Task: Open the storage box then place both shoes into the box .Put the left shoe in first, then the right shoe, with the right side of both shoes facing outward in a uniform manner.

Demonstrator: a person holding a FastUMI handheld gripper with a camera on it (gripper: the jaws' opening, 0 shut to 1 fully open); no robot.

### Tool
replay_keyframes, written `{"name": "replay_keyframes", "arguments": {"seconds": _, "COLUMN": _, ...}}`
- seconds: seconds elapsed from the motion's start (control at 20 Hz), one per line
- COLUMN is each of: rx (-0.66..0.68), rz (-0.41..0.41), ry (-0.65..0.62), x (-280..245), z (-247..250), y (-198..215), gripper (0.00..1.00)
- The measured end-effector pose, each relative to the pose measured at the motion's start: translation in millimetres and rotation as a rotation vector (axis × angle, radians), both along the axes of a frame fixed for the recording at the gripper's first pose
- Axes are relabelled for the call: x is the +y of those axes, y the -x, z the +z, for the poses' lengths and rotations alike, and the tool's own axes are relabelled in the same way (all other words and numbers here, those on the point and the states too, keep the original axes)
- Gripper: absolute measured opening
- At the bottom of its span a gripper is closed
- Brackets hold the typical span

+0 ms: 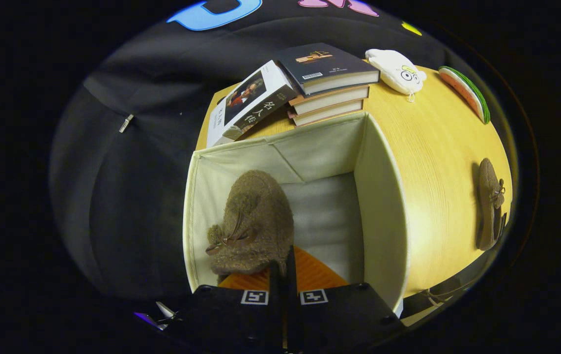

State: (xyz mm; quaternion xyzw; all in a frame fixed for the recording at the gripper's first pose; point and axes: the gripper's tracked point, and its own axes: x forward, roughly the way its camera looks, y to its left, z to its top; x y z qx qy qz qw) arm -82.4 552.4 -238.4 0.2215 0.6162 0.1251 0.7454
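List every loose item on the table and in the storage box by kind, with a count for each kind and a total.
Brown fuzzy shoes: 2 — one in the storage box, held by the gripper at, one on the table at
Books: 4
White plush toy: 1
Watermelon-slice toy: 1
Total: 8

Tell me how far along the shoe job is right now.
Done: the storage box stands open. In hand: the tongs are closed on the rear edge of one brown shoe, held over or inside the box. Left: release it, then fetch the second shoe lying on the table beside the box.
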Motion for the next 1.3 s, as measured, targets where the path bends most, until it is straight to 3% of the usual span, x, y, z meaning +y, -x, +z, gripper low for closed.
{"name": "replay_keyframes", "arguments": {"seconds": 0.15, "rx": 0.019, "rz": 0.012, "ry": -0.029, "x": 11, "z": 2, "y": 4, "gripper": 0.12}}
{"name": "replay_keyframes", "arguments": {"seconds": 0.25, "rx": 0.021, "rz": 0.020, "ry": -0.079, "x": 18, "z": 9, "y": 7, "gripper": 0.22}}
{"name": "replay_keyframes", "arguments": {"seconds": 0.45, "rx": -0.001, "rz": 0.031, "ry": -0.179, "x": 33, "z": 27, "y": 9, "gripper": 0.84}}
{"name": "replay_keyframes", "arguments": {"seconds": 0.55, "rx": -0.014, "rz": 0.048, "ry": -0.191, "x": 31, "z": 32, "y": 10, "gripper": 0.98}}
{"name": "replay_keyframes", "arguments": {"seconds": 0.95, "rx": -0.223, "rz": -0.013, "ry": -0.241, "x": -23, "z": 82, "y": -22, "gripper": 0.99}}
{"name": "replay_keyframes", "arguments": {"seconds": 1.3, "rx": -0.516, "rz": -0.011, "ry": -0.170, "x": -145, "z": 119, "y": -61, "gripper": 0.98}}
